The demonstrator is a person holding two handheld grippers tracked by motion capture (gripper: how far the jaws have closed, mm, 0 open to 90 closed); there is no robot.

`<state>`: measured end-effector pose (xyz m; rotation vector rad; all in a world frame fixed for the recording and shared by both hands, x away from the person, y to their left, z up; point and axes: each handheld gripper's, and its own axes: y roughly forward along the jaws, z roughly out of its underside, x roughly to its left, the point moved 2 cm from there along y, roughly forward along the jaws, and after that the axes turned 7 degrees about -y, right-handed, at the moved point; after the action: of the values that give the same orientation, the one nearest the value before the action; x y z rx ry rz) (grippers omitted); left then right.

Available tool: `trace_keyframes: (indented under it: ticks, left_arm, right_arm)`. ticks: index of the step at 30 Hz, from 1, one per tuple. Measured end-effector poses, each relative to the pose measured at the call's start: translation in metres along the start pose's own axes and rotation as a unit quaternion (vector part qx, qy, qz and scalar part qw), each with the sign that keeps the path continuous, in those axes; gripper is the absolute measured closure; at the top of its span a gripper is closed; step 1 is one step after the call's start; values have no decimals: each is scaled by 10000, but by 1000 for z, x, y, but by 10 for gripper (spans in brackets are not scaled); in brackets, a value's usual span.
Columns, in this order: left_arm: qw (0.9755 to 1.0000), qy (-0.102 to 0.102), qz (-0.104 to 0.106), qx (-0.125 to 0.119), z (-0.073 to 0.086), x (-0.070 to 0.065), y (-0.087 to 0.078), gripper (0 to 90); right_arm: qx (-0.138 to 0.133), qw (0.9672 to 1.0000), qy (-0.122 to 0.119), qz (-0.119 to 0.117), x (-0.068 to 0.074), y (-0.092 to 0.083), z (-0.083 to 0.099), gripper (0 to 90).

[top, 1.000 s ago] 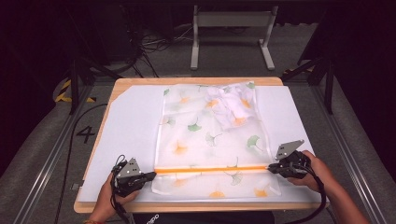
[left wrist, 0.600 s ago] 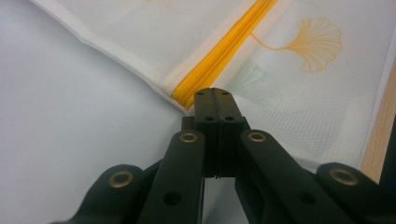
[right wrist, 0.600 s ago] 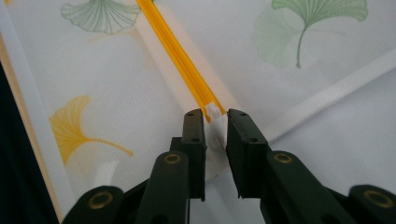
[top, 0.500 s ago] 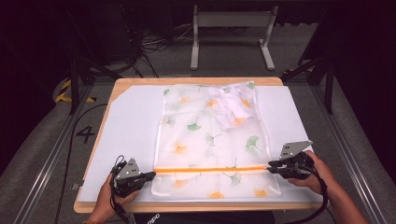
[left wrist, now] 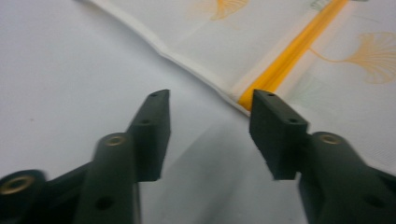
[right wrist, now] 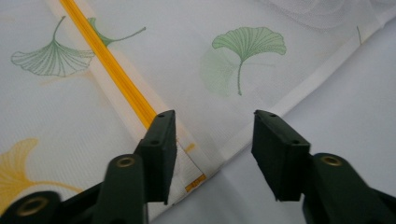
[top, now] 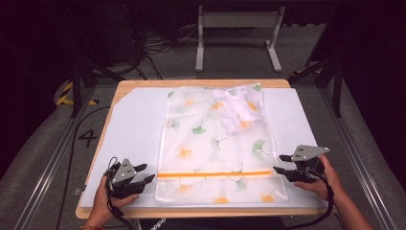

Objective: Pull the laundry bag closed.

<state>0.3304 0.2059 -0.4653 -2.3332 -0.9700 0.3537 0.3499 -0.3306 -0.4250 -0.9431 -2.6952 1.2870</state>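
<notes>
A sheer white mesh bag [top: 215,143] printed with green and orange ginkgo leaves lies flat on the white table cover [top: 134,129]. An orange zipper [top: 215,174] runs across it near the front edge. White cloth [top: 237,108] shows bunched inside its far right corner. My left gripper [top: 146,173] stands open just off the bag's left edge, at the zipper's [left wrist: 280,65] left end. My right gripper [top: 280,164] is open at the bag's right edge, its jaws astride the zipper's [right wrist: 109,65] right end and the bag's hem [right wrist: 299,93], holding nothing.
The wooden table [top: 191,83] has a dark floor around it, with metal frame rails [top: 43,167] at both sides, a grey stand [top: 237,38] behind, and cables [top: 158,40] at the back left. A "4" mark [top: 87,138] is on the floor at left.
Both grippers have drawn slightly apart from the zipper's ends, the right one shifting a little outward. The bag lies as before.
</notes>
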Motion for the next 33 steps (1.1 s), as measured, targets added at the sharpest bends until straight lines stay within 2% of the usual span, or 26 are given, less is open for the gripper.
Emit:
trace_keyframes:
  ticks: [3, 4, 7, 9, 11, 13, 16, 21, 33]
  left_arm:
    - [9999, -71, -82, -11, 1, 3, 0, 354]
    - [9999, -87, -91, -14, 1, 4, 0, 354]
    - [9996, -201, -179, -2, 3, 8, 2, 259]
    - [9994, -305, -190, -19, 3, 10, 1, 198]
    - [9994, -296, -166, -38, 3, 10, 1, 170]
    - [9994, -267, -209, -16, 3, 9, 1, 136]
    - [9997, -135, -192, 15, 3, 7, 1, 111]
    - [9996, -216, -158, -42, 4, 7, 0, 110]
    - [9997, -200, -121, 15, 3, 5, 0, 118]
  right_arm:
    - [-6, 10000, 12, 88, 1, 1, 2, 426]
    - [-23, 9999, 36, 101, 1, 2, 4, 381]
    - [-33, 9998, 69, 190, 2, 4, 7, 327]
    - [-53, 9996, 144, 248, 4, 7, 8, 253]
    - [11, 9994, 71, 332, 6, 9, 10, 215]
    - [-26, 9993, 119, 347, 7, 10, 11, 176]
    - [-72, 9991, 163, 392, 8, 9, 10, 148]
    - [-96, 9985, 145, 528, 9, 9, 9, 142]
    - [-123, 9985, 107, 527, 11, 12, 10, 145]
